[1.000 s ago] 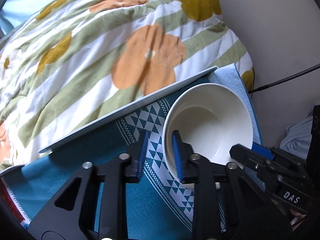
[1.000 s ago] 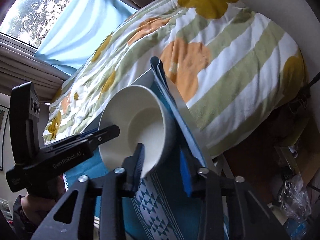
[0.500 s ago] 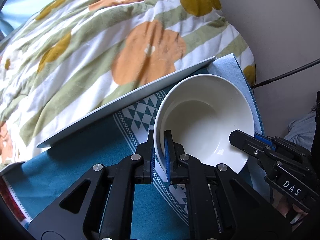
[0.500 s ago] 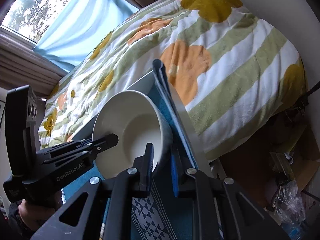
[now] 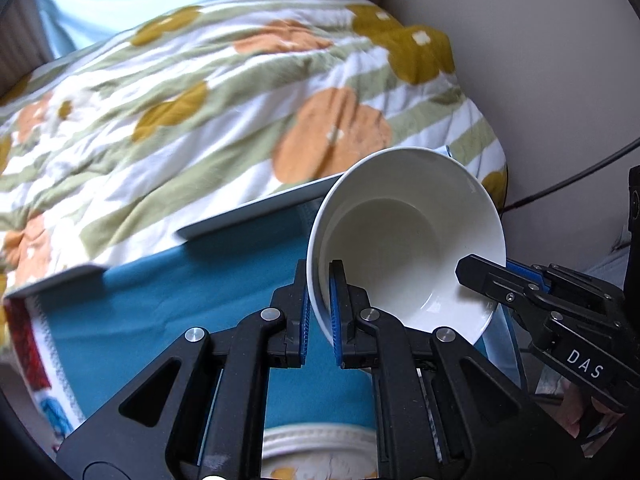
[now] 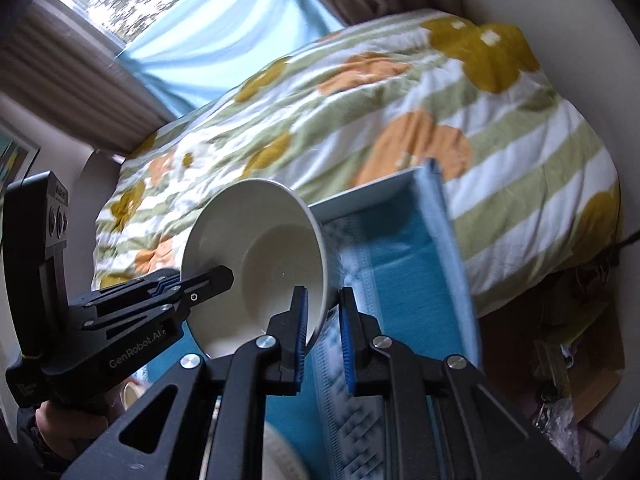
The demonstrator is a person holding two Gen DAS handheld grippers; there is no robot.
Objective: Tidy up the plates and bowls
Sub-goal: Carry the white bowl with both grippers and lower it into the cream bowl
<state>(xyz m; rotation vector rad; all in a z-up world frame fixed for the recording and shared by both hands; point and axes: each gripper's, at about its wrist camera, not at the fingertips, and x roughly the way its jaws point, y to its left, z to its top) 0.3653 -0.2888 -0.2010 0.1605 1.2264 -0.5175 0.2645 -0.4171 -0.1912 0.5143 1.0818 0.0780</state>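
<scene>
A white bowl [image 5: 404, 240] hangs tilted above the teal cloth, gripped by both grippers on opposite sides of its rim. My left gripper [image 5: 319, 312] is shut on the bowl's left rim. My right gripper [image 6: 323, 328] is shut on the other side of the rim; the bowl [image 6: 256, 256] also shows in the right wrist view. The right gripper shows in the left wrist view [image 5: 500, 280], and the left gripper in the right wrist view [image 6: 208, 284]. A patterned plate [image 5: 320, 452] lies below the left gripper, mostly hidden.
A table with a teal patterned cloth [image 5: 180, 300] lies under the bowl, its white edge [image 5: 256, 208] against a bed with a flowered striped quilt [image 5: 200, 100]. A wall and black cable [image 5: 580, 176] are on the right. Clutter lies on the floor [image 6: 568, 360].
Both grippers have lifted the bowl off the cloth and carried it up and back. The plate has come into view under the left gripper. The views are motion-blurred.
</scene>
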